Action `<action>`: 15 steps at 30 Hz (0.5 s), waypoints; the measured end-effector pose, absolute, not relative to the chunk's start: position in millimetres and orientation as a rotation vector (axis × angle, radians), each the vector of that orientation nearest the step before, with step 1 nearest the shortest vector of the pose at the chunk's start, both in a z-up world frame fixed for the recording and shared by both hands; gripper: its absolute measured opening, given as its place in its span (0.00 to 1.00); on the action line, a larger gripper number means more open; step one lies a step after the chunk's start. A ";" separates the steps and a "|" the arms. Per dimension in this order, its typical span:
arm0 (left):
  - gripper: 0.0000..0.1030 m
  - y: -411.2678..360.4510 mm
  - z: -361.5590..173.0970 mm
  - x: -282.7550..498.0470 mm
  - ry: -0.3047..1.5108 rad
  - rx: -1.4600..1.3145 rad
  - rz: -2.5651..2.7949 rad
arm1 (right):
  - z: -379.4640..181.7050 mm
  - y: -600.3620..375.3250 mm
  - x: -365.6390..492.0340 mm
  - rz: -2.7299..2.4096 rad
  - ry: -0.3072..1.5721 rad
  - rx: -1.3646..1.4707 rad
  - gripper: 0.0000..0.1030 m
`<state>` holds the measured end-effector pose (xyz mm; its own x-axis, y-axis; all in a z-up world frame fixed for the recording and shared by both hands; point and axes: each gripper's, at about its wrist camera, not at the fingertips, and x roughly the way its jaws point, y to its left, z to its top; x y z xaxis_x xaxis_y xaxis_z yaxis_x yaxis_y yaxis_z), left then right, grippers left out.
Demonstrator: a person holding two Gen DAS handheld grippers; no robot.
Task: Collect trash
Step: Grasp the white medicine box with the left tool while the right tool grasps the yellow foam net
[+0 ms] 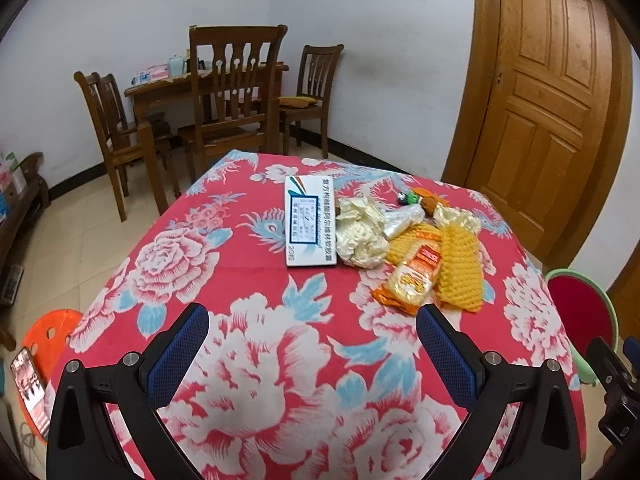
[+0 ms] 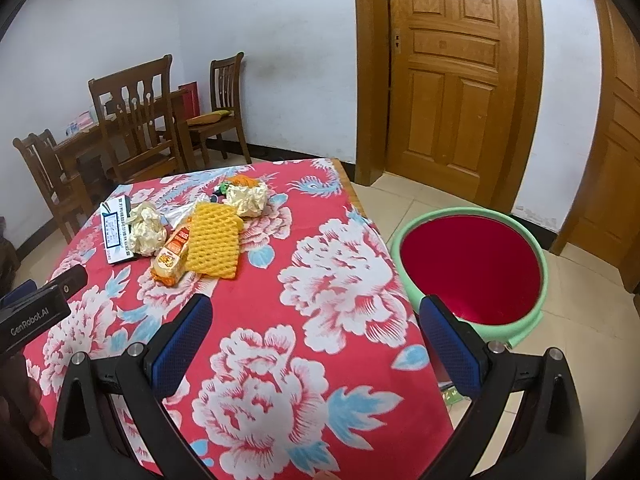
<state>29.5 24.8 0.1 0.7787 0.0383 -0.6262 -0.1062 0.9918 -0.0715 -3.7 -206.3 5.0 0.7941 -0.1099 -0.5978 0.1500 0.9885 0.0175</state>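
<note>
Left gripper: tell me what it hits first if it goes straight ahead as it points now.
Probably the white medicine box: it lies dead ahead between the open fingers of the left gripper, with only bare floral tablecloth before it. Depth is unclear, so the downward tilt could meet cloth first.

A: What can't you make out on the worktop [image 2: 280, 320]?

B: The print on the white box [image 1: 310, 222] is too small to read. Behind the crumpled cream paper [image 1: 360, 232], a small green and dark thing [image 1: 408, 199] is partly hidden; I cannot tell what it is.

A: And the orange snack packet [image 1: 412, 278]?

B: Its label is blurred, and the yellow foam net [image 2: 212, 246] covers one side of it.

A: Anything cut off?

B: The green-rimmed red bin [image 1: 580, 312] is cropped at the left view's edge. In the right view, the left tool [image 2: 32, 312] shows only as a dark body at the edge.
</note>
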 end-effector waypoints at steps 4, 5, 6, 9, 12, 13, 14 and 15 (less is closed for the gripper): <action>1.00 29.9 0.5 41.2 0.679 -0.100 0.088 | 7.2 -201.5 7.4 -0.119 0.646 0.060 0.98; 1.00 31.0 0.6 43.8 0.680 -0.100 0.090 | 7.0 -200.5 9.5 -0.117 0.646 0.060 0.98; 1.00 31.9 0.5 46.1 0.680 -0.100 0.092 | 7.7 -198.9 12.3 -0.115 0.646 0.059 0.98; 1.00 34.2 1.0 51.5 0.681 -0.099 0.093 | 7.7 -196.3 19.1 -0.111 0.646 0.056 0.98; 1.00 35.3 1.3 54.4 0.683 -0.099 0.093 | 8.0 -194.1 23.3 -0.110 0.647 0.052 0.98; 1.00 35.3 1.8 56.7 0.684 -0.099 0.092 | 8.2 -193.2 24.8 -0.108 0.649 0.051 0.98; 1.00 35.8 2.5 58.3 0.683 -0.096 0.091 | 8.0 -192.9 26.3 -0.106 0.651 0.051 0.98; 1.00 36.6 3.1 60.3 0.683 -0.094 0.091 | 8.3 -192.1 27.8 -0.103 0.655 0.051 0.98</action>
<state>60.2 36.6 3.1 0.7722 0.0528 -0.6331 -0.1146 0.9918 -0.0571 27.8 -192.1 8.3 0.7882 -0.0799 -0.6103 0.1119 0.9936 0.0145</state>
